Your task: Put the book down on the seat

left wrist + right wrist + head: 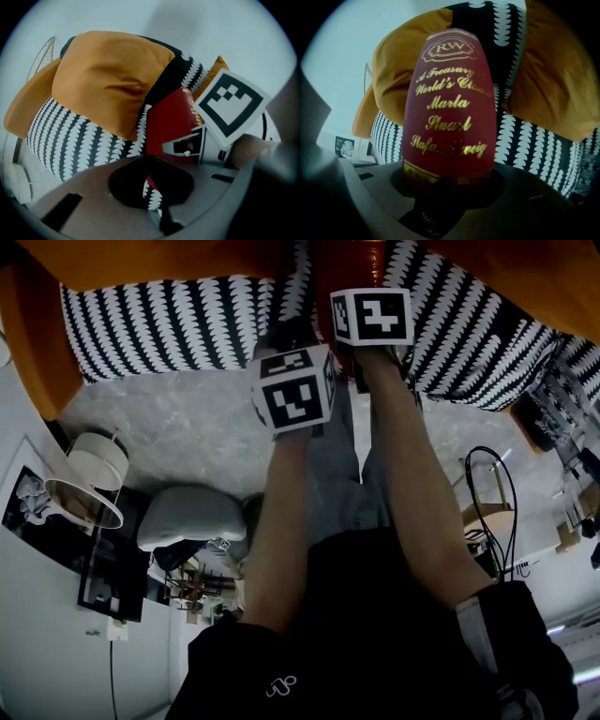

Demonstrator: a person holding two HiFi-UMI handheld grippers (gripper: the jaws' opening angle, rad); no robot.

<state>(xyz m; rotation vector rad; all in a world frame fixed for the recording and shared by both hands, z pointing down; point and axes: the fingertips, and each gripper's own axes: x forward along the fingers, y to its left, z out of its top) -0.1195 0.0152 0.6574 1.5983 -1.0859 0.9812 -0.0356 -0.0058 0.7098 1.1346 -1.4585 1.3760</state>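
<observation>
right gripper (pixel 440 187) is clamped on the lower end of the red book (pixel 450 103), jaws held fairly wide by its thickness; the book stands up out of the jaws, gold-lettered face toward that gripper's camera. book is not down yet: it's in the air in front of the seat (pixel 169 324), the one with the black-and-white patterned cover, lined up with the gap between two orange cushions (pixel 108 75). can't tell whether its far end touches the fabric. left gripper (pixel 149 176) sits just beside the right one, on its left; its dark jaws are drawn together at the tips with nothing gripped, only a sliver of patterned cover and red book showing past them. from its view the book is just ahead and to the right, with the right gripper's marker cube (pixel 229 108) beside it. head view: both forearms reach forward side by side, marker cubes nearly touching, grey floor (pixel 187 418) below the seat edge, white lamp shade (pixel 89 479) off to the left
</observation>
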